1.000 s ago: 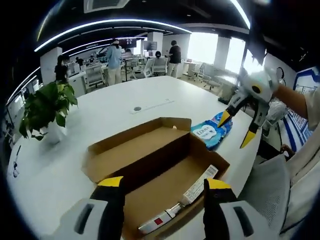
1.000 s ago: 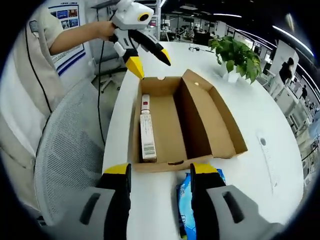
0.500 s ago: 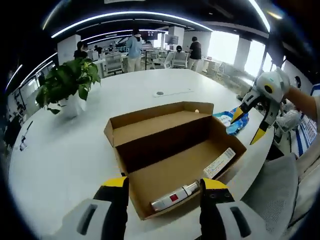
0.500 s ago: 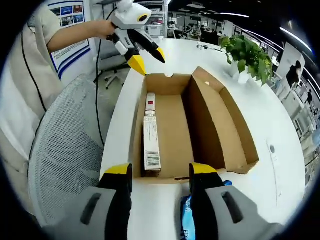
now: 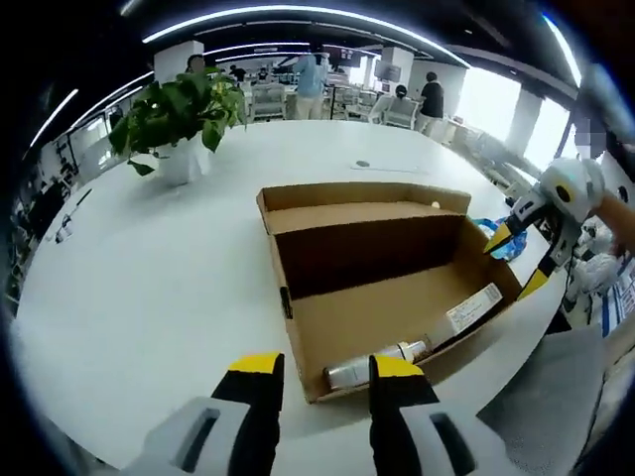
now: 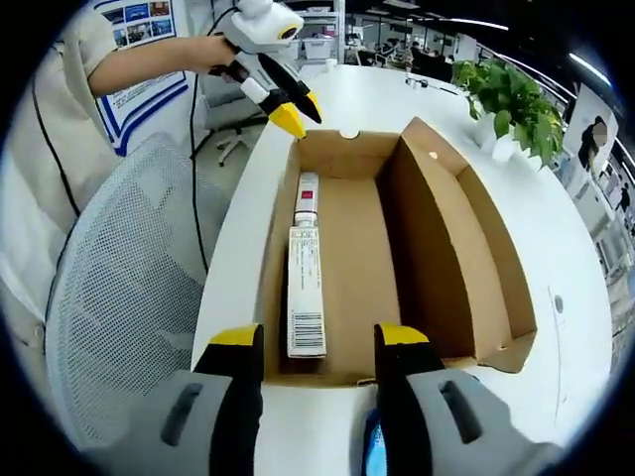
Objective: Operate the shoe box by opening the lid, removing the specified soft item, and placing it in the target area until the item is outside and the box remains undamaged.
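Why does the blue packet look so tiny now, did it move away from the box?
Cannot tell. The blue packet lies beside the cardboard box's far end, as before; it looks tiny because the camera moved.

You've got box open on table, tube lying inside along wall nearest chair. Plant sits behind box; packet at box's far end.

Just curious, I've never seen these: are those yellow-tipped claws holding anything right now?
No. Both the left gripper and right gripper are open and empty, poised at opposite ends of the open brown cardboard box.
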The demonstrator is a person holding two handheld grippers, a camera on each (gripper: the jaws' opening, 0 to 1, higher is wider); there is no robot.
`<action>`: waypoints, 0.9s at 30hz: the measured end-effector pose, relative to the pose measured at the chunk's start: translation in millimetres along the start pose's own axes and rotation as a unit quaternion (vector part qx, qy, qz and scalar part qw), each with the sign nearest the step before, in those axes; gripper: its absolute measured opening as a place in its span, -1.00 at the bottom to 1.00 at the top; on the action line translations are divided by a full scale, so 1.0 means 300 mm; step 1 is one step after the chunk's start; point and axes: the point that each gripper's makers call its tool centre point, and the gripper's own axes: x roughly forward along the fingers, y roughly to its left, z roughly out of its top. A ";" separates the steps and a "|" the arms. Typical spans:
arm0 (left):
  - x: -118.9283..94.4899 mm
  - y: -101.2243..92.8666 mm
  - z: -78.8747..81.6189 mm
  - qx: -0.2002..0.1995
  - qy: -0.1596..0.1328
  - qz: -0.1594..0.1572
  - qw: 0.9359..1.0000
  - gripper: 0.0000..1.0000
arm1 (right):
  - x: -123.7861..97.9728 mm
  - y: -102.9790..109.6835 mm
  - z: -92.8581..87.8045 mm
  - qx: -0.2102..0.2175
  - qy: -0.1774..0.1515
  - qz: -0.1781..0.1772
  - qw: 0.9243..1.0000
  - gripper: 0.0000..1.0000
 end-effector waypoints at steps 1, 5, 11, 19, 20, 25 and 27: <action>0.002 0.002 0.000 -0.007 -0.002 0.000 1.000 -0.39 | 0.000 -0.002 0.005 0.002 -0.001 0.003 1.000 -0.18; 0.019 0.020 -0.008 -0.023 -0.001 0.008 1.000 -0.47 | 0.024 -0.021 0.002 0.002 0.005 -0.003 1.000 -0.23; 0.040 0.026 -0.032 -0.038 0.008 0.010 0.999 -0.59 | 0.072 -0.004 -0.008 0.000 0.019 0.014 1.000 -0.31; 0.051 0.039 -0.060 -0.059 0.010 0.017 0.998 -0.86 | 0.113 0.002 -0.014 0.003 0.030 0.025 0.999 -0.46; 0.050 0.040 -0.061 -0.072 0.009 0.018 0.997 -0.86 | 0.119 0.005 -0.016 0.003 0.033 0.027 0.999 -0.48; 0.051 0.044 -0.061 -0.073 0.008 0.018 0.997 -0.88 | 0.127 0.008 -0.016 0.004 0.035 0.029 0.999 -0.54; 0.054 0.047 -0.061 -0.072 0.008 0.020 0.997 -0.88 | 0.127 0.009 -0.016 0.006 0.036 0.029 0.999 -0.55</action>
